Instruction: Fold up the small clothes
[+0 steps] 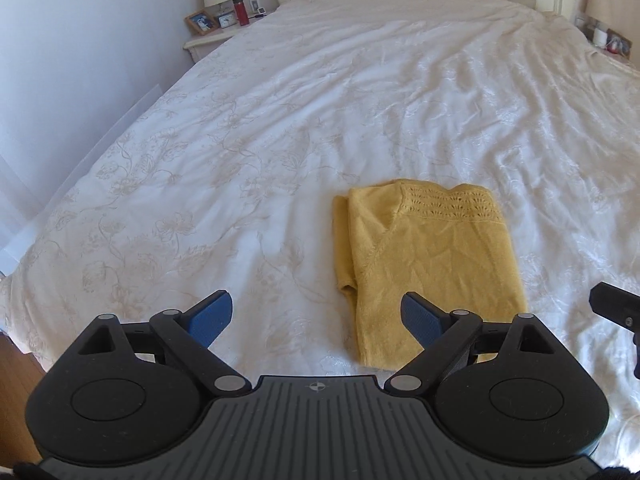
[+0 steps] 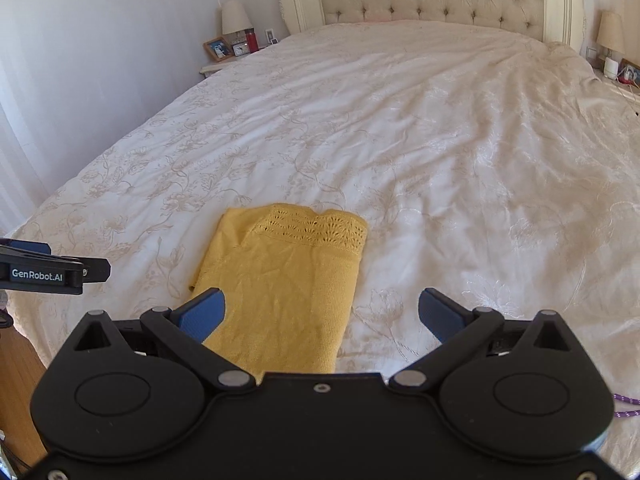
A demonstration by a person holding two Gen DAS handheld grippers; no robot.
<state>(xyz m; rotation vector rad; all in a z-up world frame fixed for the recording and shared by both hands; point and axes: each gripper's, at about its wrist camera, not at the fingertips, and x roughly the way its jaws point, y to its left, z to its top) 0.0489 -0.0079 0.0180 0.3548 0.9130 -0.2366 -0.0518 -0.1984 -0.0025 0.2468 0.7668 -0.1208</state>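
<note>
left gripper (image 1: 317, 316) marked "genrobot.ai" and right gripper (image 2: 322, 312) gape wide, empty, above folded yellow sweater (image 1: 434, 264).

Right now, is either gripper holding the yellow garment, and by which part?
Nothing is held. The left gripper and right gripper are both open above the folded yellow garment on the bed.

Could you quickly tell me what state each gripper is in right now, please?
Left gripper: open, holding nothing, above the yellow sweater.
Right gripper: open, holding nothing.
</note>
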